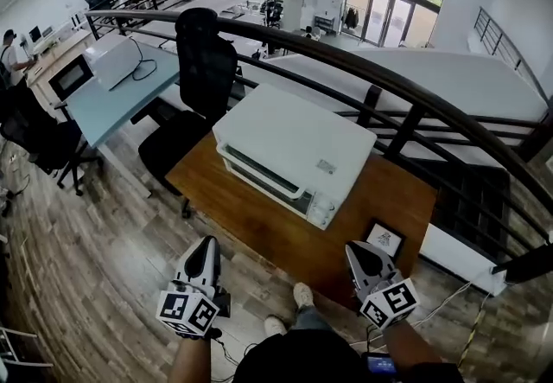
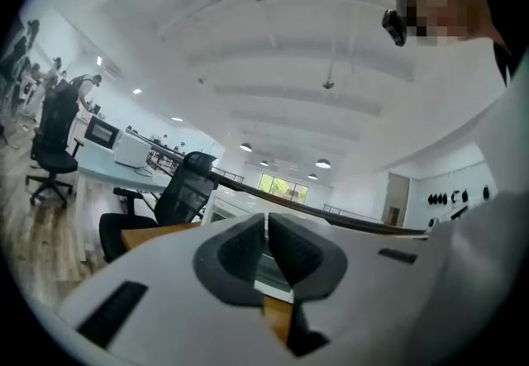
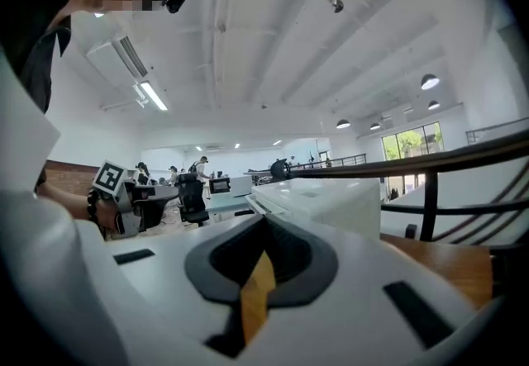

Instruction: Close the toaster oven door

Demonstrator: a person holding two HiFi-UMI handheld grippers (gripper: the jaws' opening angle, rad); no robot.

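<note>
A white toaster oven (image 1: 298,143) stands on the wooden table (image 1: 259,226), its dark-windowed front (image 1: 263,175) turned toward me. The door looks upright against the body. Both grippers hang low in front of the table's near edge, apart from the oven. My left gripper (image 1: 206,246) points up at the table, and its jaws (image 2: 266,232) are shut together with nothing between them. My right gripper (image 1: 353,248) is also shut and empty (image 3: 263,228). The oven (image 3: 326,199) shows just beyond the right jaws, and part of it (image 2: 227,206) shows behind the left jaws.
A small black-framed card (image 1: 385,239) lies on the table's near right corner. A black office chair (image 1: 200,70) stands behind the table on the left, and a dark railing (image 1: 389,83) curves behind it. A pale blue desk (image 1: 117,96) is farther left.
</note>
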